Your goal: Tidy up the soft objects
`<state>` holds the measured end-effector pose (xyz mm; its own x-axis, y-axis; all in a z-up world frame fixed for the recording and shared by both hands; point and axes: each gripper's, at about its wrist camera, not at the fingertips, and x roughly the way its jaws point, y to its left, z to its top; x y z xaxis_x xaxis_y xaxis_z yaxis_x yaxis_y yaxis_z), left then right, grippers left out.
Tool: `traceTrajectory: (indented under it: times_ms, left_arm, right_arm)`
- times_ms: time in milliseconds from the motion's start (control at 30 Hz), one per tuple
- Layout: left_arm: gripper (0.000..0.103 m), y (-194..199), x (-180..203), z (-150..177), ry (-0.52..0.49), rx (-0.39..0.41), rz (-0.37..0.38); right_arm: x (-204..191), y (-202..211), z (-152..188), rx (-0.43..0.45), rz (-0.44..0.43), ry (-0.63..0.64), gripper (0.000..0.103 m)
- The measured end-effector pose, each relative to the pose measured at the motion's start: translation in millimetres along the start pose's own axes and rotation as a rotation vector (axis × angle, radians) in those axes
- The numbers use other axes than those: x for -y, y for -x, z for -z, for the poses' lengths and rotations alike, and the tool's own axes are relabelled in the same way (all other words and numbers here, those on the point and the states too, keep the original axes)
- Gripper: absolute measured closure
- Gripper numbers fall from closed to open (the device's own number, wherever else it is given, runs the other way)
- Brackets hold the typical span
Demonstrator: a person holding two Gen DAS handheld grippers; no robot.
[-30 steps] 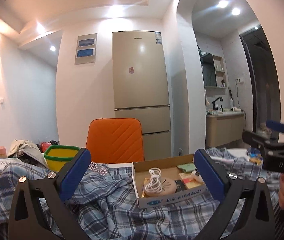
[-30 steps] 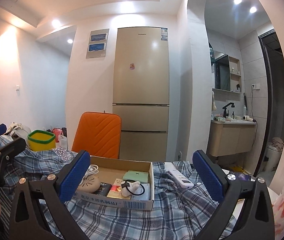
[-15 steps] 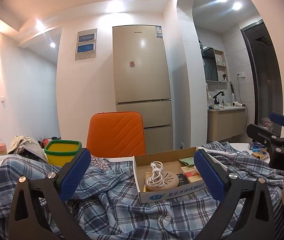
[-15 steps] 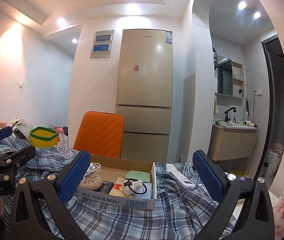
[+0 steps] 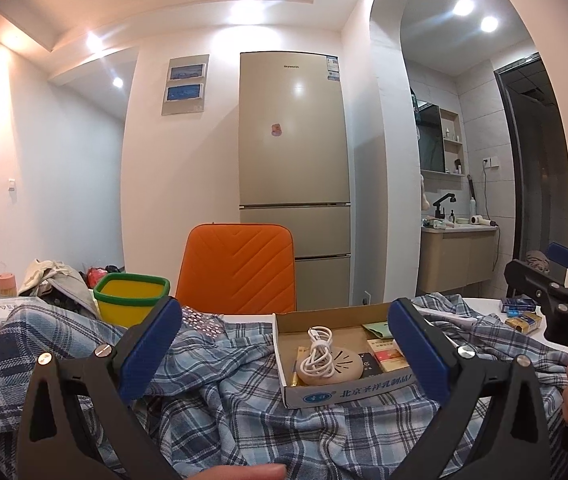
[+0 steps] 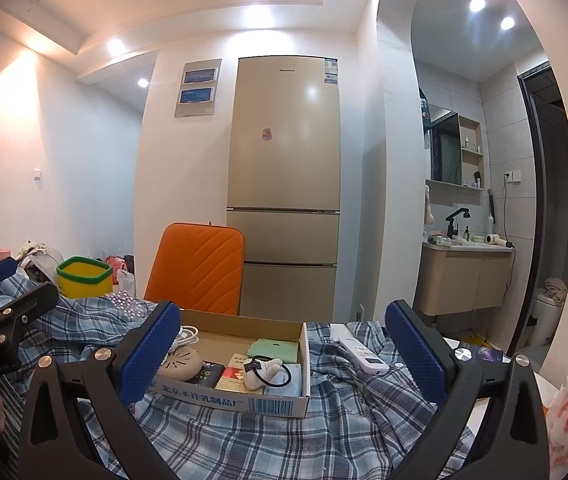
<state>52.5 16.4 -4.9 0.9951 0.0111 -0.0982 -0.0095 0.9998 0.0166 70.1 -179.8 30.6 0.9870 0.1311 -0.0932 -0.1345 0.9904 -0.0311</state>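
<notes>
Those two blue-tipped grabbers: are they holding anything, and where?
Nothing. The left gripper and right gripper are wide open above the plaid cloth.

Cardboard box (image 5: 338, 394) is sitting on plaid cloth (image 5: 220, 400); bin (image 5: 132, 298) lying left behind it, chair (image 5: 238, 266) standing behind, fridge (image 5: 294, 168) beyond.

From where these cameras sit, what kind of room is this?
Most likely a small home flat: a tall beige fridge, a tiled washroom alcove with a black tap, and a rumpled blue plaid cloth covering a cluttered table.
</notes>
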Motion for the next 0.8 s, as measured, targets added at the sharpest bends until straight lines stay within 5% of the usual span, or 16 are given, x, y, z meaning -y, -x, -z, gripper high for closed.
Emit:
traceTrajectory:
  times_ms: [800]
  left_arm:
    - [0.000,-1.5,1.7,1.7,0.000,-0.014,0.006]
  right_arm:
    - [4.0,-2.5,0.7,-0.010,0.003,-0.011,0.000]
